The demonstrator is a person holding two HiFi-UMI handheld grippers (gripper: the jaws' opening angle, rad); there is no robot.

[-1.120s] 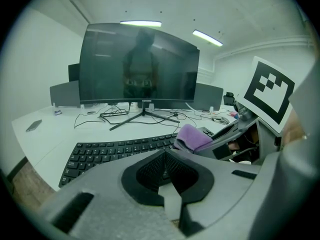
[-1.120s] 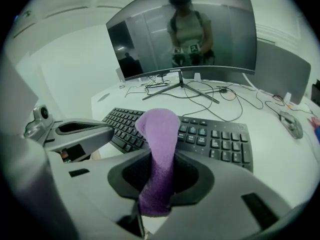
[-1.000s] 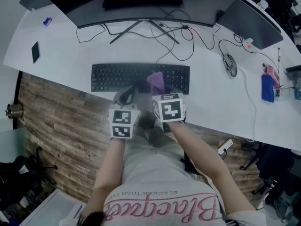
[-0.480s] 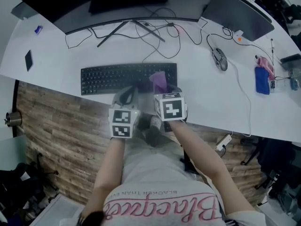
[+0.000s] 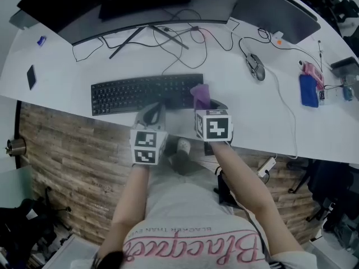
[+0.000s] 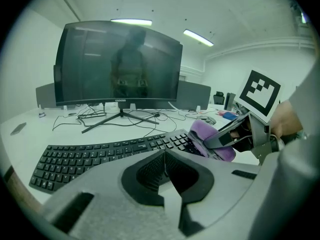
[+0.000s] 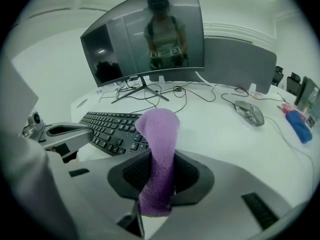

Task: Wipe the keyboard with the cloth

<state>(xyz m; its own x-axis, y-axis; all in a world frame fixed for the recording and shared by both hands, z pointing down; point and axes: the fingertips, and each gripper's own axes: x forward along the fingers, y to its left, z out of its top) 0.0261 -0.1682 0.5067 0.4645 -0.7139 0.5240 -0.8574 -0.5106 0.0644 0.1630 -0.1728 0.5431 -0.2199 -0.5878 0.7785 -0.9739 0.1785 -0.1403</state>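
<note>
**Pinching the cloth at the keyboard's right end**

Grips a purple cloth (image 7: 159, 151) tight between the jaws of the right gripper (image 5: 206, 106), with the free end poking up beyond them. Seems to rest that end on the keys at the right end of the black keyboard (image 5: 140, 93), though hard to tell from above. Holds the left gripper (image 5: 151, 115) just before the keyboard's near edge on the white counter (image 5: 258, 114), jaws pressed together on nothing.
</note>
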